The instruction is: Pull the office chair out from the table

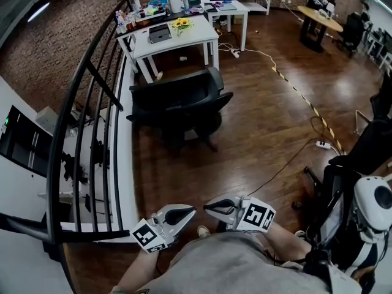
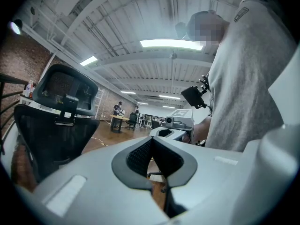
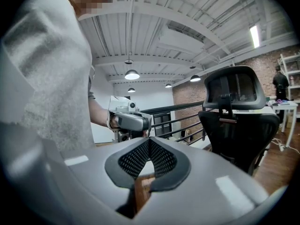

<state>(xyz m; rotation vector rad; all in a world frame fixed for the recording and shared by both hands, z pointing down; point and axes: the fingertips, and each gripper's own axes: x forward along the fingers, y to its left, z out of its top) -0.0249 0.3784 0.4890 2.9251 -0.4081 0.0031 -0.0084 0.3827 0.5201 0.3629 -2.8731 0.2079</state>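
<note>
— What takes up most of the room?

— The wooden floor (image 1: 263, 121), with a dark railing (image 1: 86, 133) curving along its left side in the head view. At the far end stands a white counter (image 1: 184, 38), cluttered on top.

— And the office chair?

— The black office chair (image 1: 180, 97) stands on the open floor in front of the counter, clear of its front edge, between the counter and the person (image 1: 233, 265). Its tall back and headrest show in both gripper views: at the left of the left gripper view, at the right of the right one.

— How does it sit against the grippers?

— Well apart from both. They are held close to the person's body, turned across it and tip to tip, near each other but not touching, so the chair lies off to the side of each one's line.

— Their jaws?

— The left gripper (image 1: 190, 211) has its jaws pressed together with nothing between the pads. The right gripper (image 1: 208, 206) is the same: jaws together, empty.

— Smaller things?

— A yellow-and-black taped strip (image 1: 300, 94) runs across the floor, a power strip (image 1: 323, 144) lies at the right, and sunflowers (image 1: 180, 23) sit on the counter.
</note>
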